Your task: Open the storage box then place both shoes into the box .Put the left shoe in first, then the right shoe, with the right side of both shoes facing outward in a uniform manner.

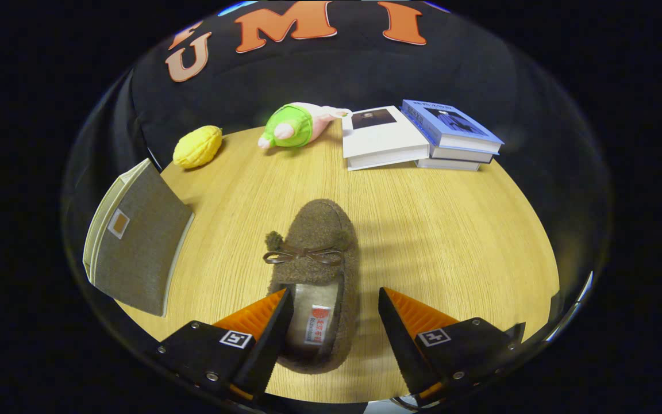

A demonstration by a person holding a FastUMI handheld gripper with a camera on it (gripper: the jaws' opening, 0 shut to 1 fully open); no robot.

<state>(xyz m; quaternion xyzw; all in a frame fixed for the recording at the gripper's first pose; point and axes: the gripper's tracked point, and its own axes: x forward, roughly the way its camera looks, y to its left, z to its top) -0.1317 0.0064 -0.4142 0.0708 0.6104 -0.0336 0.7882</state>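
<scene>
The hand-held gripper [335, 296] hangs with its fingers spread wide over the heel of a fuzzy brown slipper-style shoe [315, 270] with a bow (toe pointing away) lying mid-worktop on the light wooden table [451, 230]. A grey fabric storage box [135, 241] sits at the left edge, closed.

One brown fuzzy shoe [319, 253] lies on the tabletop [451, 241], its heel end between the spread fingers of the one gripper [335, 299]. One grey storage box [135, 241] sits at the left edge. Along the far edge are one yellow toy [197, 146], one green-and-pink plush [293, 126] and three books [423, 138].
</scene>
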